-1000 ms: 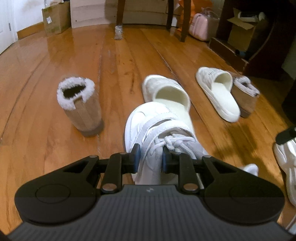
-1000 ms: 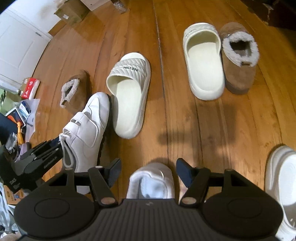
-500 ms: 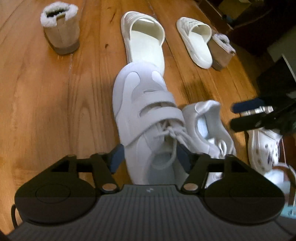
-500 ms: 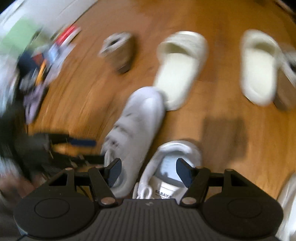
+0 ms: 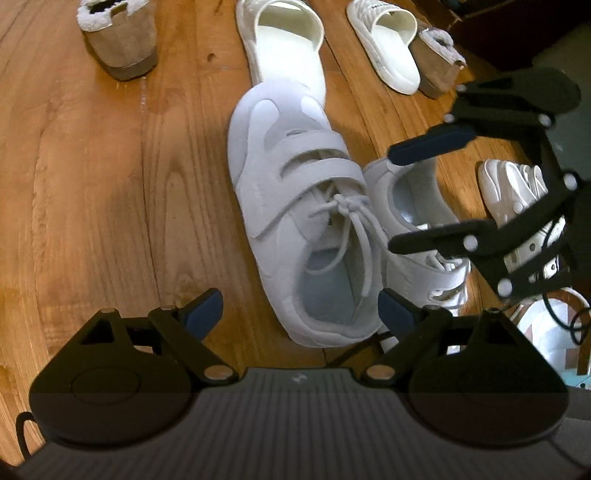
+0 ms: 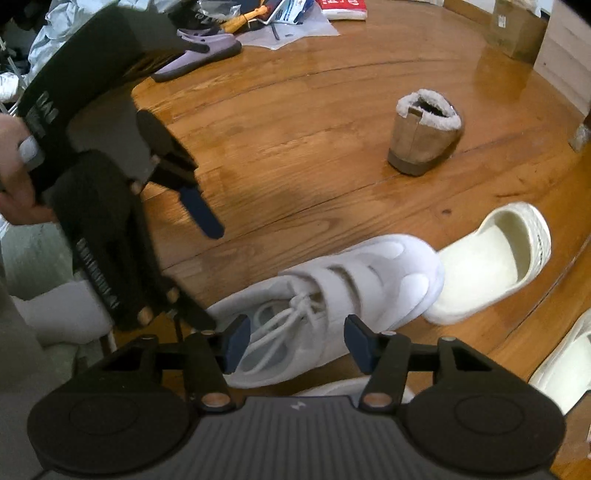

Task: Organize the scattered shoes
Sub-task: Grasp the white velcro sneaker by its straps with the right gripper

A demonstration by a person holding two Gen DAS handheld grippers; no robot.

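Note:
A white strap sneaker (image 5: 295, 206) lies flat on the wood floor, toe pointing away. My left gripper (image 5: 301, 314) straddles its heel; the jaws are opening and the pads stand clear of the shoe. In the right wrist view the left gripper (image 6: 207, 269) hangs over that sneaker (image 6: 351, 291). Its mate, a second white sneaker (image 5: 410, 195), lies just to the right. My right gripper (image 5: 428, 192) hovers over its opening with jaws closing, the collar between them; no pad visibly presses. Just a sliver of this shoe (image 6: 325, 389) shows under my right gripper (image 6: 297, 343).
Scattered about are a tan fur-lined slipper (image 5: 118, 40), two cream slides (image 5: 284, 44) (image 5: 384, 48), another tan slipper (image 5: 439, 62) and a white clog (image 5: 517, 192). A purple clog (image 6: 199, 55), papers (image 6: 288, 18) and a cardboard box (image 6: 517, 26) lie farther off.
The left gripper let go of the strap sneaker, which now rests on the floor, and spread wide. The right gripper rolled and swung over the second sneaker, its jaws narrowing.

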